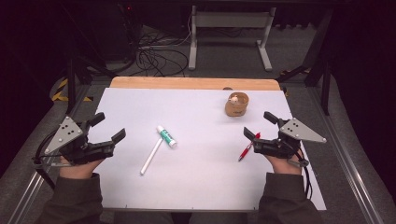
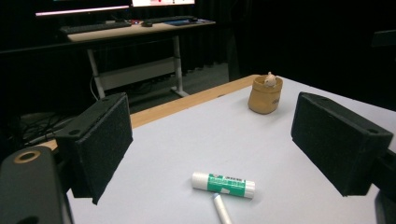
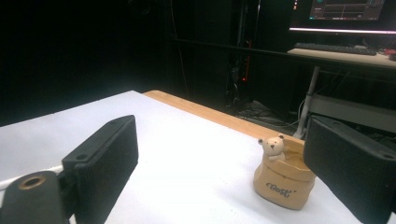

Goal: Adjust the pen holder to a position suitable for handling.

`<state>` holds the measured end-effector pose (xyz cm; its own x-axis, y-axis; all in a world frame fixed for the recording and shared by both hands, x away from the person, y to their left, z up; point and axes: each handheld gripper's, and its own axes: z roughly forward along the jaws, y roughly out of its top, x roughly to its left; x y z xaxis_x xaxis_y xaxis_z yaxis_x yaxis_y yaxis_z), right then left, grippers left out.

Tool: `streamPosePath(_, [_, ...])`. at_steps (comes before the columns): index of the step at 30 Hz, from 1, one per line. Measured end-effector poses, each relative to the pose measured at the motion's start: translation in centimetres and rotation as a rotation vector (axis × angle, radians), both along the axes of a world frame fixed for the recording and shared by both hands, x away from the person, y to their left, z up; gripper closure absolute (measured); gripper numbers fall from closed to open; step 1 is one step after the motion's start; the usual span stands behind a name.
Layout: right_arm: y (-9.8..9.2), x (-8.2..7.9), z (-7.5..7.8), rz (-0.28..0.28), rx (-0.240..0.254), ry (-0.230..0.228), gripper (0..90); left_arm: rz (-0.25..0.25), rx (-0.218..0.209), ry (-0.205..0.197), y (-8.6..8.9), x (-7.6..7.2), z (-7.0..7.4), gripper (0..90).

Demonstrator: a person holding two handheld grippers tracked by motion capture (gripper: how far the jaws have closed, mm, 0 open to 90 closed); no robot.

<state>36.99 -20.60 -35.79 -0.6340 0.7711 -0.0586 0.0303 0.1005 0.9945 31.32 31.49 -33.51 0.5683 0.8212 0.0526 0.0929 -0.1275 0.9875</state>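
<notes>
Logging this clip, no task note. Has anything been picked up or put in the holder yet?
Done: nothing visible. Glue stick, white pen and red pen all lie loose on the table; the holder contains just its bear figure. In hand: nothing; left gripper and right gripper are open and empty. Left: apparently everything.

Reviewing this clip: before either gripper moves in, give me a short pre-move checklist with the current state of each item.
1. Left gripper open, nothing between its jaws: ok.
2. Right gripper open, nothing between its jaws: ok.
3. Green-and-white glue stick lying flat on the white sheet, unobstructed: ok.
4. Long white pen lying free; its tip sits very close to the glue stick, contact: cannot tell.
5. Red pen lying just beside the right gripper's nearer jaw, clear of it: cannot tell.
6. Tan bag-shaped holder with a small bear figure upright near the table's far edge: ok.
</notes>
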Motion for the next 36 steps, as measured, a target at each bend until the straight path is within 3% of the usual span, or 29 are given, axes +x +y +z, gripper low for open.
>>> streamPosePath(9, [1.4,0.7,0.2,-0.078,-0.044,-0.007,21.6,-0.001,0.001,0.006,0.1,0.0,-0.3,13.2])
streamPosePath(22, [3.2,5.0,-0.8,-0.204,-0.119,0.079,23.9,-0.002,0.003,0.021,-0.1,0.2,-0.9,13.1])
streamPosePath(36, [4.8,8.0,-1.6,-0.258,-0.178,0.091,24.9,-0.019,0.000,0.027,0.0,0.2,-1.0,12.9])
